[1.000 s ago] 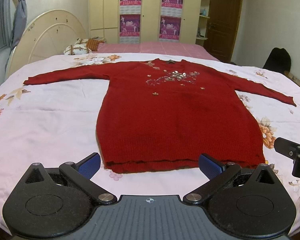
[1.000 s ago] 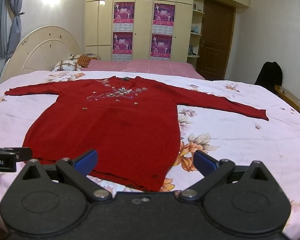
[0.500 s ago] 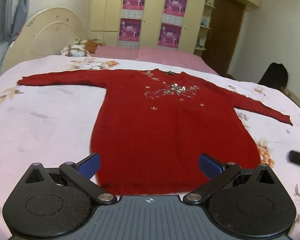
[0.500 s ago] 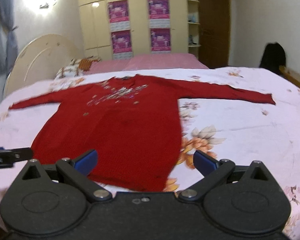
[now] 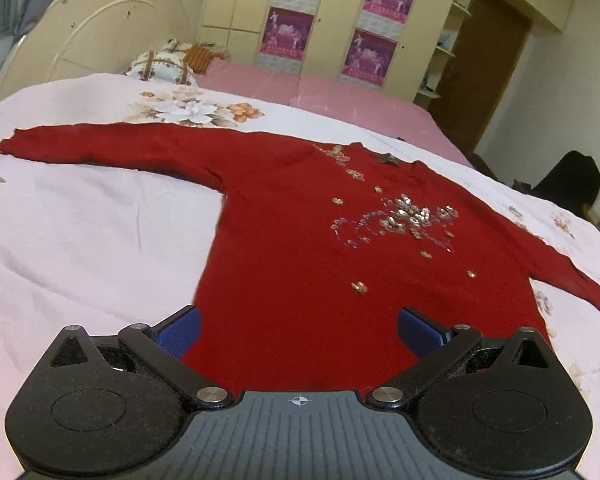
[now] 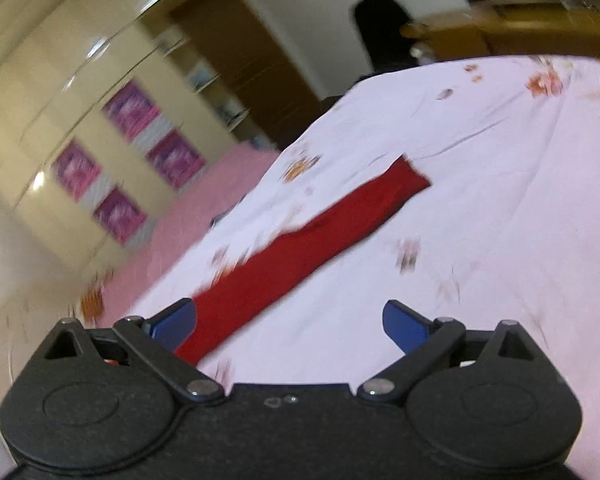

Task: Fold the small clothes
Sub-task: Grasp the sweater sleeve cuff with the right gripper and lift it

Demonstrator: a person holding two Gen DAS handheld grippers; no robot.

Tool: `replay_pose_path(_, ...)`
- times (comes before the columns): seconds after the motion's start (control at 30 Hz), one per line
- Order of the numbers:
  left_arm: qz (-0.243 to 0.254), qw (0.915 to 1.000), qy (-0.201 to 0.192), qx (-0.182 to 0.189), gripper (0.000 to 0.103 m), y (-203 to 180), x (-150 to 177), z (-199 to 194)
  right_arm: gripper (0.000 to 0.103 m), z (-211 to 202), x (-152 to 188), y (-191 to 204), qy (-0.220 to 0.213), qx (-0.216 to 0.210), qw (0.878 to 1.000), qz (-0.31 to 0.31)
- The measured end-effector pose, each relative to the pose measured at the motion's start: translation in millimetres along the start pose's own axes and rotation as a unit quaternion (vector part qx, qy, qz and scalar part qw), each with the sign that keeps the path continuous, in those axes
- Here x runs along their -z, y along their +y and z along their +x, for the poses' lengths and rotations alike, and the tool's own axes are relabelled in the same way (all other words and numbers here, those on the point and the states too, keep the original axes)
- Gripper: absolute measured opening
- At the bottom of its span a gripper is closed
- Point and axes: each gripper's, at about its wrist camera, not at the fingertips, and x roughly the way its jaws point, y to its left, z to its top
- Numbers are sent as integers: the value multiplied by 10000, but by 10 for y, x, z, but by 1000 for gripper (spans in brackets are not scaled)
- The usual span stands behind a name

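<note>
A red knitted sweater [image 5: 300,248] with sequin trim lies flat on the floral bedsheet [image 5: 80,240], sleeves spread to both sides. My left gripper [image 5: 298,332] hovers open over the sweater's lower body, its blue pads wide apart with nothing between them. In the tilted, blurred right wrist view, the sweater's right sleeve [image 6: 312,248] runs diagonally across the sheet. My right gripper [image 6: 290,326] is open above that sleeve, whose near part passes by the left pad [image 6: 174,322].
A cream headboard [image 5: 100,40] and pillows [image 5: 168,66] stand at the far left. Wardrobe doors with purple posters [image 5: 288,34] line the back wall. A dark bag [image 5: 568,180] sits beyond the bed's right edge, near a brown door [image 5: 484,72].
My left gripper moved forward over the sweater's body, hem now under it. My right gripper swung right and rolled, now looking along the right sleeve instead of the whole sweater.
</note>
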Motion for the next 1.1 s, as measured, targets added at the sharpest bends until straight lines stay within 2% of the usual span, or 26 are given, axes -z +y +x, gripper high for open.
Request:
replay_pose_path(0.1, -87, 9997, 7, -208, 103, 96, -72, 212, 97, 457, -215, -247, -90, 86, 9990, 429)
replay_pose_path(0.2, -394, 9984, 117, -378, 103, 234, -164, 451, 97, 929, -333, -500, -67, 164, 9954, 939)
replay_pose_path(0.27, -541, 9974, 148, -460, 103, 304, -221, 571, 97, 1217, -327, -681, -34, 278, 9906, 1339)
replay_pose_path(0.37, -607, 9964, 125, -581, 103, 333, -319, 739, 97, 1498, -303, -901, -67, 217, 9828, 1831)
replay_pose_path(0.6, -619, 9967, 220, -475, 103, 229, -454, 1080, 96, 1652, -279, -996, -297, -92, 9808, 1927)
replay_pose_path(0.67, -616, 9969, 259, -411, 103, 167, -466, 1141, 92, 1669, -281, -986, -289, -53, 9828, 1823)
replay_pose_path(0.7, -597, 9972, 264, -378, 103, 146, -472, 1152, 88, 1679, -308, -960, -251, -6, 9839, 1772)
replay_pose_path(0.77, -521, 9977, 263, -348, 103, 88, -489, 1188, 11, 1676, -345, -946, -147, 190, 9847, 1729)
replay_pose_path(0.8, -486, 9979, 252, -347, 103, 70, -498, 1201, 15, 1718, -379, -980, 46, 435, 9827, 1802)
replay_pose_path(0.83, -451, 9981, 246, -353, 103, 60, -506, 1214, 14, 1732, -373, -1010, 111, 395, 9820, 1844)
replay_pose_path(0.9, -432, 9981, 246, -362, 103, 74, -507, 1223, 21, 1720, -351, -1008, 97, 366, 9832, 1787)
replay_pose_path(1.03, -433, 9977, 280, -445, 103, 169, -497, 1228, 42, 1751, -368, -1026, -17, 119, 9801, 1979)
replay_pose_path(1.07, -429, 9975, 277, -483, 103, 196, -498, 1223, 44, 1773, -385, -1001, -18, 119, 9814, 1915)
replay_pose_path(1.1, -424, 9974, 266, -515, 103, 224, -498, 1213, 40, 1792, -401, -969, -7, 163, 9828, 1840)
